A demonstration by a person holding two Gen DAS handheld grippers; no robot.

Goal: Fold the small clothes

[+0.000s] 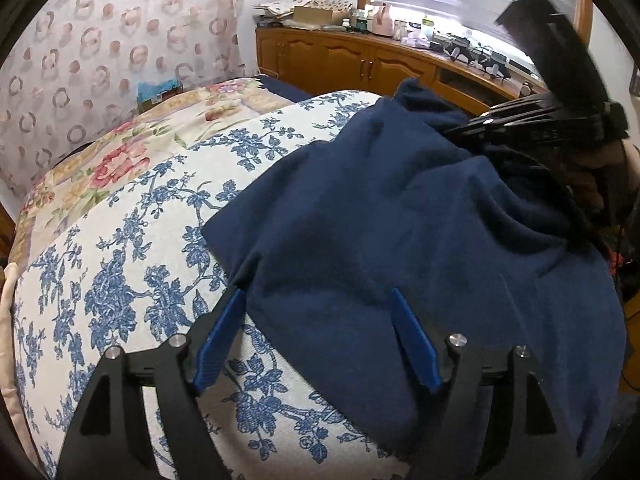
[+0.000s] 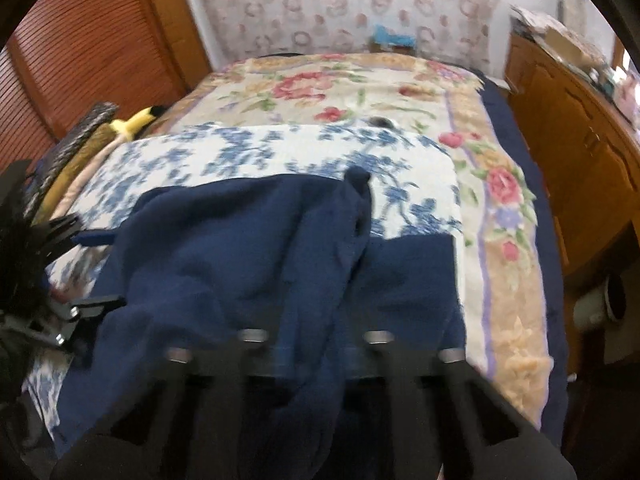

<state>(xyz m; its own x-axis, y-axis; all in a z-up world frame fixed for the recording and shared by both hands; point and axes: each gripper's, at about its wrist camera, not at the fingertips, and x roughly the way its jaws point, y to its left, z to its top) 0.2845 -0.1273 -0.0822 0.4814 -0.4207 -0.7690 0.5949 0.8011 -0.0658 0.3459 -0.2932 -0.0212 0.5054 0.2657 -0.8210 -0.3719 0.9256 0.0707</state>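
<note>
I see one navy blue garment (image 1: 400, 232), soft knit, crumpled and partly bunched. It lies on the blue-floral cloth (image 1: 132, 264) at the near side of the bed, with one fold ridged up at centre.

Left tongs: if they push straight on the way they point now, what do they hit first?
Most likely the navy garment: the open left tongs already straddle its near edge, with the floral bedcover directly underneath.
</note>
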